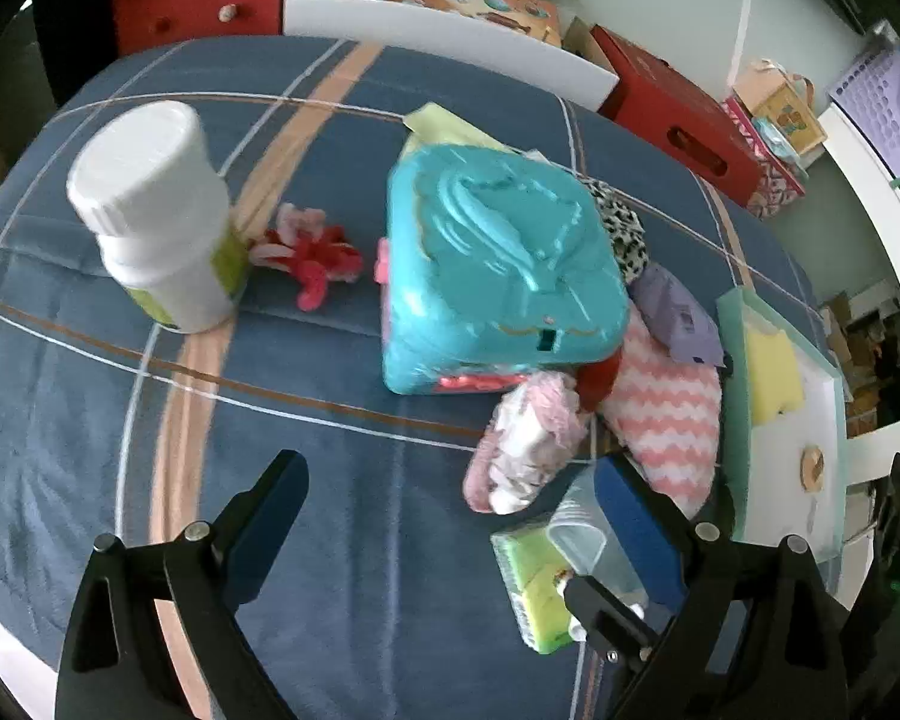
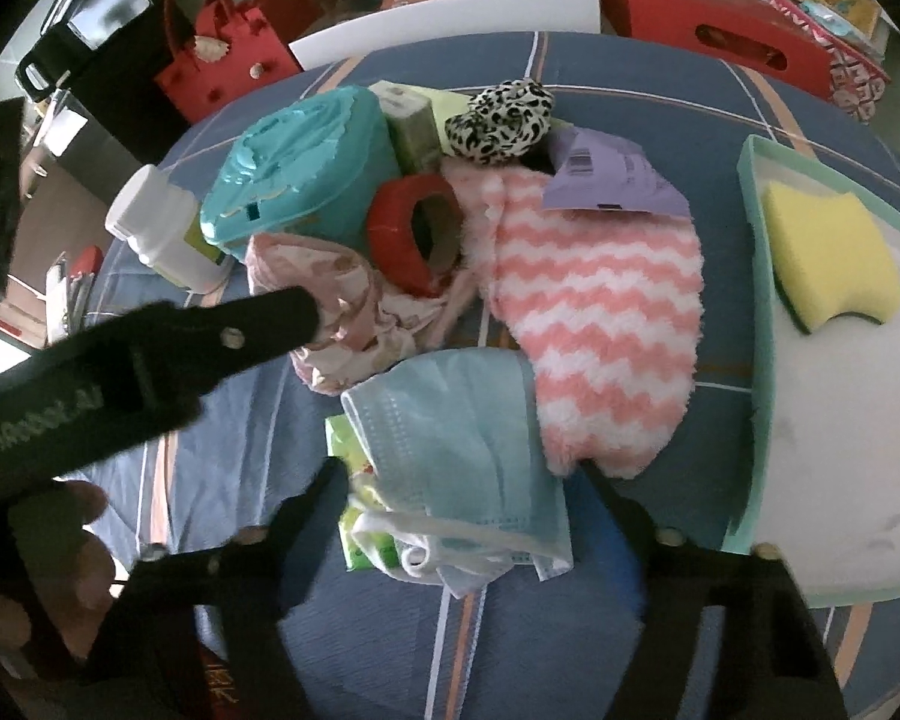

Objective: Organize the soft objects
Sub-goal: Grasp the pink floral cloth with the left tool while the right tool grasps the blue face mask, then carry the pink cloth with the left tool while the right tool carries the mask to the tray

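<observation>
The right tool stood wide open around the light, limp face mask, which lay on the blue blanket beside the tray, best pinched at a folded edge, while the left tool hovered wide open, empty.

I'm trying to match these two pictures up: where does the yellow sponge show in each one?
Left wrist view: the yellow sponge lies at the right edge, in the tray.
Right wrist view: the sponge is upper right, same tray.
Shared landmark: the pink zigzag cloth beside the tray.
</observation>
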{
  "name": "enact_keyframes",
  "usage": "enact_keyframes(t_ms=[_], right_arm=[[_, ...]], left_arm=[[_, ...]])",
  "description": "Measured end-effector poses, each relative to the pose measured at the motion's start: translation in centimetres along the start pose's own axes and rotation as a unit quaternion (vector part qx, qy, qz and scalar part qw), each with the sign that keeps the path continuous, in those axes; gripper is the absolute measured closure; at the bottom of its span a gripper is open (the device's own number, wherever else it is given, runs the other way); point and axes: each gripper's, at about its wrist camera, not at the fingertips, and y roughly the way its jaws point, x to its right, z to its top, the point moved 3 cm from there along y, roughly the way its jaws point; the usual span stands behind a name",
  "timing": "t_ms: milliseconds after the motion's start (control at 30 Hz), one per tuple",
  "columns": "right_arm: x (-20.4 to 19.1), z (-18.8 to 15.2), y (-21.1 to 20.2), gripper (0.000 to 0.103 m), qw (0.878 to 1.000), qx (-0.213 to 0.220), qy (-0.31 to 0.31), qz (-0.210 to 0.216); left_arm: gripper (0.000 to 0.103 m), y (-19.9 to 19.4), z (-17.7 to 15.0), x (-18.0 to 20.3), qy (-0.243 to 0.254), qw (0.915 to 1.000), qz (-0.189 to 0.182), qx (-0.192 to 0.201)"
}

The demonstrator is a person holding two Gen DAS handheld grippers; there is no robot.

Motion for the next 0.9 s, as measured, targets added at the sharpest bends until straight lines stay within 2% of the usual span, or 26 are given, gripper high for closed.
enact_keyframes(t_ms=[33, 67, 200, 267, 533, 633, 700, 800, 900], right_arm=[[-0.1, 0.1, 0.1, 0.043, 1.0, 0.0, 0.0, 0.003], [-0.1, 0.0, 0.2, 0.047, 1.0, 0.0, -0.001, 0.006], [0.0, 0.1, 0.5, 0.055, 1.0, 0.0, 0.003, 0.018], [0.1, 0.1, 0.5, 0.06, 1.0, 0.001, 0.002, 0.021], [0.2, 0.4, -0.5, 0.074, 1.0, 0.008, 0.003, 0.029], [0.5, 0.4, -1.0, 0.074, 0.999, 0.012, 0.004, 0.03], [0.5, 0.5, -1.1, 0.074, 0.999, 0.016, 0.005, 0.031], [0.6, 0.6, -1.4, 0.082, 0.999, 0.022, 0.006, 0.033], [0.8, 0.7, -1.7, 0.085, 0.999, 0.028, 0.008, 0.034]], left_arm=[[0.007, 0.2, 0.0, 0.2, 0.001, 1.0, -0.002, -0.002], [0.008, 0.4, 0.1, 0.2, 0.002, 1.0, -0.004, -0.004], [0.024, 1.3, 0.1, 0.7, 0.003, 0.9997, -0.019, -0.016], [0.029, 1.9, 0.0, 1.1, 0.004, 0.9994, -0.023, -0.024], [0.076, 2.6, 0.0, 1.7, 0.007, 0.9991, -0.03, -0.029], [0.082, 2.3, 0.1, 1.6, 0.006, 0.9992, -0.033, -0.023], [0.083, 2.2, 0.1, 1.6, 0.008, 0.9992, -0.035, -0.02], [0.085, 1.7, 0.1, 1.5, 0.013, 0.9991, -0.037, -0.015], [0.087, 1.3, 0.1, 1.7, 0.014, 0.999, -0.04, -0.009]])
